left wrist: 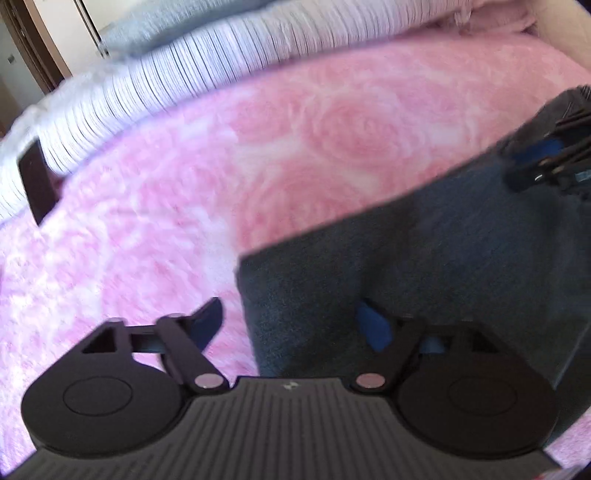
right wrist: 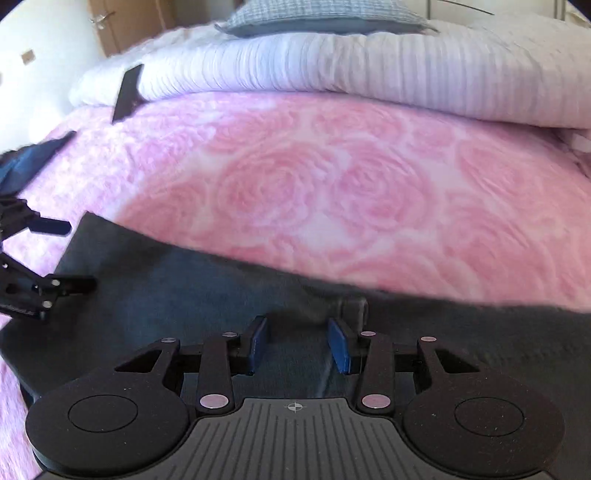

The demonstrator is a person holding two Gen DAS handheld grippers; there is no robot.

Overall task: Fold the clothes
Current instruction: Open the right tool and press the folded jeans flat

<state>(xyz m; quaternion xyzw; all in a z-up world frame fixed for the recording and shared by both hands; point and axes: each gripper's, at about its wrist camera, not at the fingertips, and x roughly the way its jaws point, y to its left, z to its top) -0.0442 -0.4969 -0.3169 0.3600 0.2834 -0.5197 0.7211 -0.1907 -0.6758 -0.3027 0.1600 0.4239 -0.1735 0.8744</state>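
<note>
The left gripper (left wrist: 291,325) is nearest in the left wrist view, low in the picture. Its two blue fingers (left wrist: 208,321) are spread wide apart, so it is let go and holds nothing. One finger sits over the pink blanket (left wrist: 147,221). The other finger sits over the dark cloth (left wrist: 424,258).

The dark cloth is the thing to fold. It is dark blue-grey and lies flat on the pink blanket, with one corner near the left gripper. The blanket has big rose shapes on it.

The right gripper (right wrist: 299,343) is low in the right wrist view, right over the dark cloth (right wrist: 184,295). Its blue fingers (right wrist: 340,345) have a gap between them, and only flat cloth shows in the gap. It is let go too and pinches nothing.

Each gripper shows at the edge of the other one's view, near the far side of the cloth.

Behind the blanket is a white striped quilt (right wrist: 332,70), all bunched up. A grey checked pillow (right wrist: 317,18) rests on top of it. A flat black thing (left wrist: 37,181) leans on the quilt at the left. It is too blurry to say what it is.
</note>
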